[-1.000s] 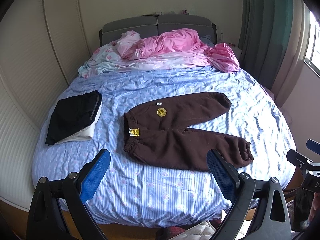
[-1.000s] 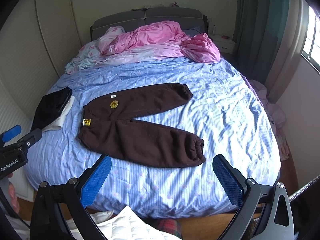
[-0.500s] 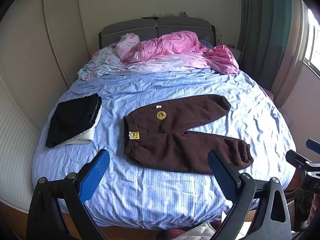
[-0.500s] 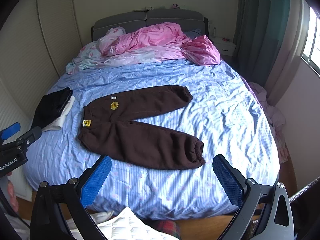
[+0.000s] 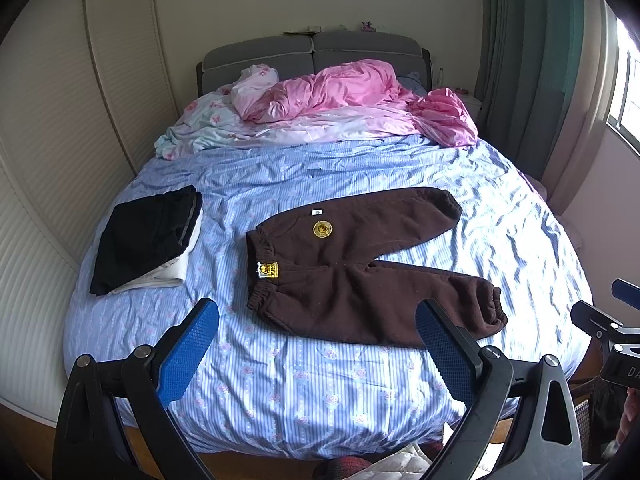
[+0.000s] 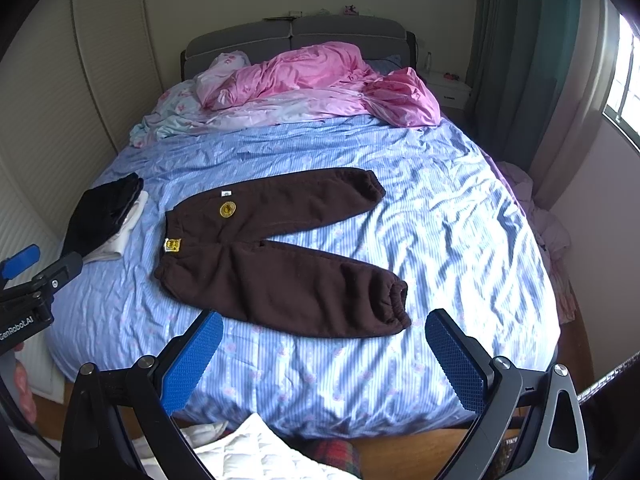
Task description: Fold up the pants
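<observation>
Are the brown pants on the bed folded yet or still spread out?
Spread out. The brown pants lie flat on the bed, legs splayed apart in a V, with both cuffs and the waistband showing.

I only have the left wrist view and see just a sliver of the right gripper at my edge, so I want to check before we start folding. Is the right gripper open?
Observer: Yes. In the right wrist view the right gripper is wide open, with nothing between its fingers.
Operator: Is it touching the pants?
Observer: No. Blue striped sheet shows between its fingertips and the brown pants. The near leg's cuff lies just ahead of it.
Operator: Anything beside the bed on the right?
Observer: A heap of pale pink cloth lies low against the bed's right side.
</observation>
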`<action>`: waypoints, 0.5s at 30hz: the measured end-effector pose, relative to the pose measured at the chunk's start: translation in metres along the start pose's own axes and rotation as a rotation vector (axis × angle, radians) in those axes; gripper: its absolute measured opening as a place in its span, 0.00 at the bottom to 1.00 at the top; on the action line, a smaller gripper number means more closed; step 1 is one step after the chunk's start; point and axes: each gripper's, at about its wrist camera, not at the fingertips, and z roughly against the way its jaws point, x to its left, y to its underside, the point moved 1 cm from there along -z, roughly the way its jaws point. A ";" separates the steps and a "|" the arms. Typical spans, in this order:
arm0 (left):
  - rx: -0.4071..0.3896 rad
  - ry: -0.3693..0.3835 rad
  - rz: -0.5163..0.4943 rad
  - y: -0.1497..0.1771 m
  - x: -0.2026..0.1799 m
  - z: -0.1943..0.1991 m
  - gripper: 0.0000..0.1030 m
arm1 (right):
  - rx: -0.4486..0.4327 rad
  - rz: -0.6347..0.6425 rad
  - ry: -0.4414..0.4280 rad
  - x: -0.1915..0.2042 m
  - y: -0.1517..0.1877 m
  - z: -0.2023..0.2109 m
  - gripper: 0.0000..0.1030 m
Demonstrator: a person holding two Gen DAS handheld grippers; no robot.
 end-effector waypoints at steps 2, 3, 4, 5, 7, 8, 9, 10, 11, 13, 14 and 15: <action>0.000 -0.002 0.001 0.000 0.000 0.000 0.97 | -0.001 0.000 0.000 0.001 0.002 0.000 1.00; 0.000 -0.001 0.001 0.000 0.000 0.000 0.97 | -0.002 0.000 0.001 0.000 0.001 0.000 1.00; 0.000 -0.002 0.000 0.000 0.000 0.000 0.97 | -0.001 -0.001 0.000 0.001 0.002 0.000 1.00; 0.000 -0.002 -0.001 0.000 0.000 0.000 0.97 | -0.001 0.000 0.000 0.001 0.002 -0.001 1.00; 0.003 0.000 0.001 0.000 0.001 -0.003 0.97 | -0.001 -0.001 0.001 0.001 0.002 -0.001 1.00; 0.003 -0.001 0.001 0.000 0.001 -0.003 0.97 | -0.001 -0.001 0.001 0.001 0.002 -0.001 1.00; 0.004 0.000 0.001 0.000 0.001 -0.003 0.97 | 0.000 0.000 0.000 0.001 -0.001 0.000 1.00; 0.003 0.000 0.000 0.000 0.001 -0.003 0.97 | -0.001 0.000 0.001 0.000 -0.001 0.000 1.00; 0.003 -0.001 0.001 0.000 0.001 -0.003 0.97 | -0.001 -0.001 0.001 0.001 0.001 -0.001 1.00; 0.003 0.000 0.000 0.000 0.001 -0.003 0.97 | 0.002 0.001 0.001 0.001 -0.001 -0.001 1.00; 0.004 0.000 0.000 0.000 0.001 -0.003 0.97 | 0.003 0.000 0.001 0.000 -0.001 -0.001 1.00; 0.008 0.001 0.001 0.001 0.003 -0.005 0.97 | 0.005 0.001 0.000 0.000 -0.001 -0.001 1.00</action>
